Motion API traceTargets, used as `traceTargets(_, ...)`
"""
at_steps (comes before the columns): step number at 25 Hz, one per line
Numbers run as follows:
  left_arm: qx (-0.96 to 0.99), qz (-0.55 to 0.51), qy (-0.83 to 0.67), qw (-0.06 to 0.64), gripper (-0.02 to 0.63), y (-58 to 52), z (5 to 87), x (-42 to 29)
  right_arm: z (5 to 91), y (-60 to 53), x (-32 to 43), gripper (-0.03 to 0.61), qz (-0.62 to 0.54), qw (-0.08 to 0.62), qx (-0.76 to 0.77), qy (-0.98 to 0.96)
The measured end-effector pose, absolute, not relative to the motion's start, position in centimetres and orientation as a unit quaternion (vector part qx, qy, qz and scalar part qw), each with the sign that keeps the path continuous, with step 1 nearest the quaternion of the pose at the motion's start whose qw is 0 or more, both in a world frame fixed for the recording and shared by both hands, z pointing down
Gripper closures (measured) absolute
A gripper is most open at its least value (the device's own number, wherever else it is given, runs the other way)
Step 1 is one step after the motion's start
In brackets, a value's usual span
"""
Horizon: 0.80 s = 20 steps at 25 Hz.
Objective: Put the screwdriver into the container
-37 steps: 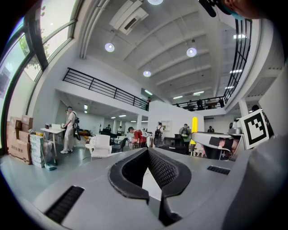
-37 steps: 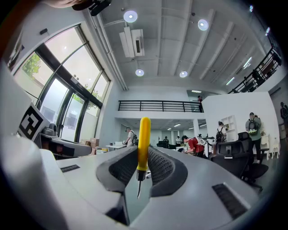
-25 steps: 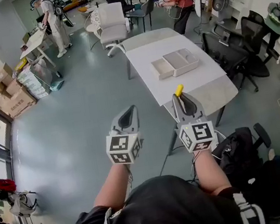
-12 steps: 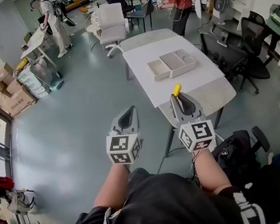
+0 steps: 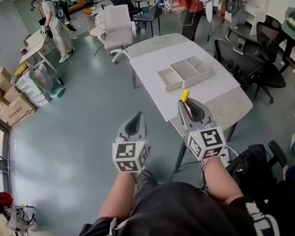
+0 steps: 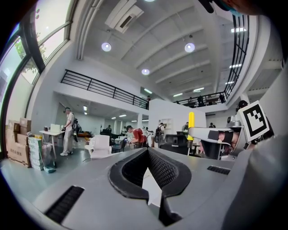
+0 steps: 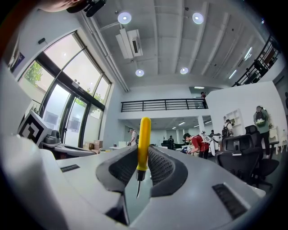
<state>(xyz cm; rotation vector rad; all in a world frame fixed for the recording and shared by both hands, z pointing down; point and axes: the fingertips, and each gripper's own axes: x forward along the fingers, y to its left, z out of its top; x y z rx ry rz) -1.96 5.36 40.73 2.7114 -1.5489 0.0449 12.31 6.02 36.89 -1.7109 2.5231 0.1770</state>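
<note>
yellow-handled screwdriver (image 7: 144, 139), grey right gripper (image 5: 190, 104) (black-and-white marker cube (image 5: 207, 143)), beige container (image 5: 185, 73), white table (image 5: 151, 69)

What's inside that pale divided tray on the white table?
Nothing shows in the pale divided tray: its compartments look bare from the head view, though it is small and its near walls may hide something. The right gripper holds the yellow-handled screwdriver in its jaws.

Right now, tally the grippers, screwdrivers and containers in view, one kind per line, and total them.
Grippers: 2, the left gripper and the right gripper
Screwdrivers: 1, the yellow-handled screwdriver held in the right gripper
Containers: 1, the container on the white table
Total: 4
</note>
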Motion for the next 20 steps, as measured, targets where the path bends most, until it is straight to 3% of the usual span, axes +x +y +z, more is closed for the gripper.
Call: traceTargets(20,0.891,0.018,-0.452,0.042,0.601,-16.0,42.2,-3.9,38.1,-14.2,9.8,0.512,0.046,0.026,-0.598,0.800)
